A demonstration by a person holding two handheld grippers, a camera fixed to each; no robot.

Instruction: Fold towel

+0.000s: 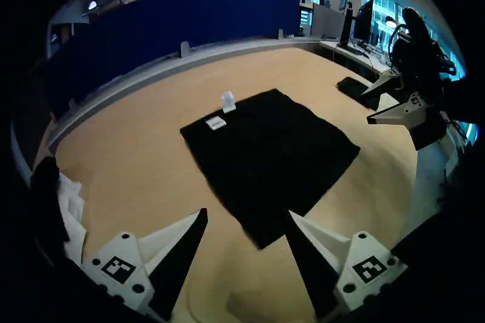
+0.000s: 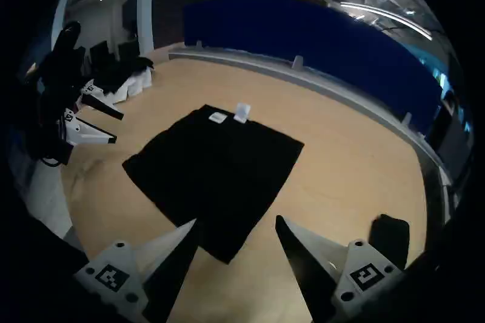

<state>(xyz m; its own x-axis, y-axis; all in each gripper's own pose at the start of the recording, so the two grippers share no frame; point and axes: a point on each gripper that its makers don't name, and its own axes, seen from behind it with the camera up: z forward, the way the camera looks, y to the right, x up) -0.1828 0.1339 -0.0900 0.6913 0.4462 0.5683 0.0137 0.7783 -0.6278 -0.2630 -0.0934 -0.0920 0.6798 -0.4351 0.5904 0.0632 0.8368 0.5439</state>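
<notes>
A black towel (image 1: 270,159) lies flat on the light wooden table (image 1: 139,159), with a white tag (image 1: 215,122) and a second upright tag (image 1: 228,102) at its far edge. My left gripper (image 1: 246,213) is open and hovers just above the towel's near corner with nothing between its fingers. In the right gripper view the same towel (image 2: 215,165) spreads ahead, its tags (image 2: 217,117) on the far side. My right gripper (image 2: 236,220) is open over the near edge. Each gripper also appears from the other side: the right one (image 1: 367,106) and the left one (image 2: 119,128), both open.
A blue partition (image 1: 170,26) runs along the table's far side. A small black object (image 1: 354,86) lies on the table near the right gripper, also visible at the table edge (image 2: 388,232). White cloths (image 1: 70,202) are piled by the left gripper. Monitors (image 1: 364,20) stand beyond.
</notes>
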